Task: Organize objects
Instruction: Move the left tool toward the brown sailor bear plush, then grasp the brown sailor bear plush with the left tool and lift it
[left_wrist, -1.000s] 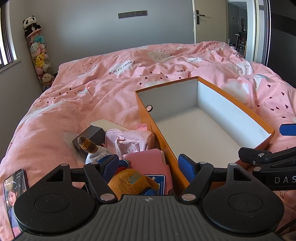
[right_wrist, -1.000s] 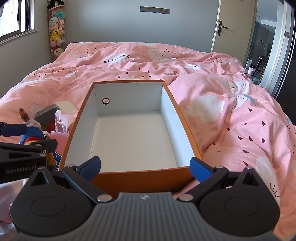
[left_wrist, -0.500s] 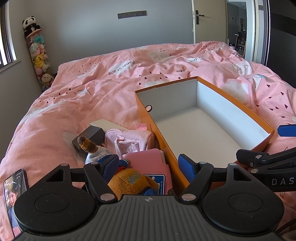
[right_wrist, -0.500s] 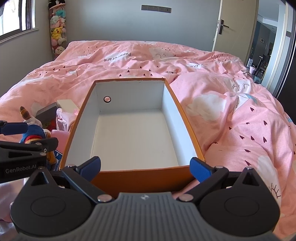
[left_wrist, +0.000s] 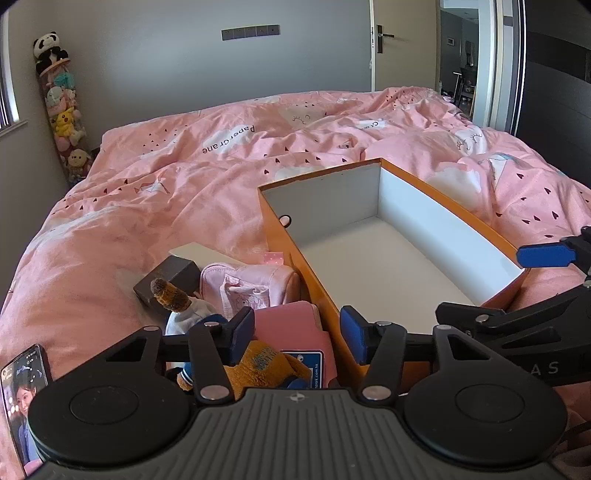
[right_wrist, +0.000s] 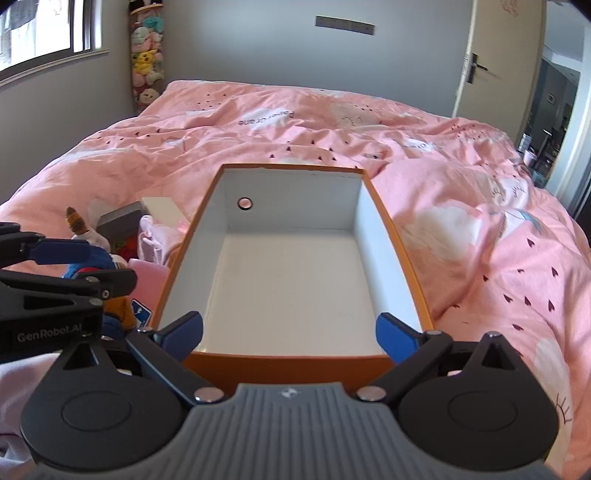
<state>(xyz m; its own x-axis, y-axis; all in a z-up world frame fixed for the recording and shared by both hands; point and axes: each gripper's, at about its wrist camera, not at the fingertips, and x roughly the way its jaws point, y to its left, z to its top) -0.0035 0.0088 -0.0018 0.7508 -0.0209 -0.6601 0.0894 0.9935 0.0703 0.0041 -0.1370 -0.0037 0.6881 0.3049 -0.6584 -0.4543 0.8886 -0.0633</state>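
Compared with a second ago, the left gripper (left_wrist: 297, 334) is narrowing: its blue fingers (left_wrist: 242, 330) are closing over the orange-brown plush toy (left_wrist: 266, 365) and the pink rectangular case (left_wrist: 295, 326), with no pad visibly pressing on either yet. The right gripper (right_wrist: 290, 332) is holding its fingers wide apart, as before, straddling the near end wall of the orange cardboard box with white interior (right_wrist: 295, 363) and gripping nothing. One box is lying open and empty on the pink patterned duvet of the bed (left_wrist: 155, 221). Crowding along its left wall are six loose items: the plush toy, the pink case, one pale pink fabric pouch (left_wrist: 247, 286), one dark grey small box (left_wrist: 173, 275), one flat white box (left_wrist: 207, 254) and one small doll with a brown topknot (left_wrist: 173, 299). One smartphone with a lit screen (left_wrist: 22, 391) is lying apart at the left edge. The box's left wall is standing between these items and the interior, and the items are overlapping one another. A tall clear column of stuffed toys (left_wrist: 64, 118) is standing in the far corner beside the grey wall.
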